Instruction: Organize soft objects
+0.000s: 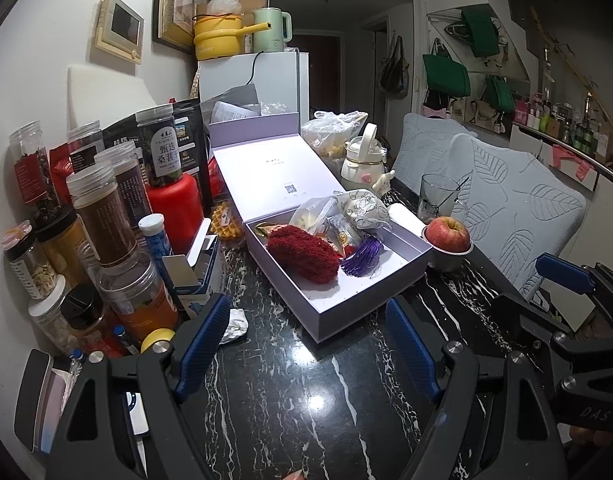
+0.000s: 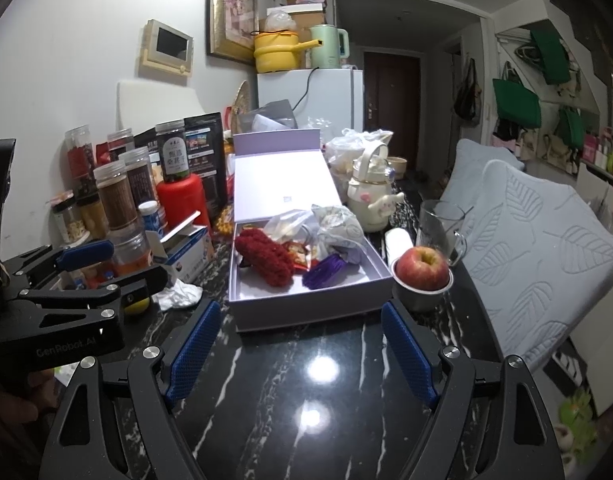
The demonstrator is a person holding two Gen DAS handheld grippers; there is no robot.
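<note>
An open lilac box (image 1: 370, 304) (image 2: 306, 312) stands on the black marble table. In it lie a fuzzy red soft object (image 1: 302, 254) (image 2: 264, 256), a purple tassel (image 1: 364, 258) (image 2: 324, 270), a printed cloth pouch (image 1: 364, 204) (image 2: 340, 220) and plastic bags. My left gripper (image 1: 308, 320) is open and empty, just before the box's near corner. My right gripper (image 2: 300, 322) is open and empty, in front of the box. The right gripper also shows in the left wrist view (image 1: 562, 276), and the left gripper shows in the right wrist view (image 2: 110, 264).
Several jars and a red bottle (image 1: 174, 208) crowd the left side. A crumpled white tissue (image 1: 234, 324) (image 2: 178, 294) lies near the left gripper. An apple in a metal cup (image 1: 446, 236) (image 2: 422, 272), a glass mug (image 2: 440, 226) and a white kettle (image 2: 370, 196) stand right of the box. Cushioned chairs (image 2: 526, 248) line the right edge.
</note>
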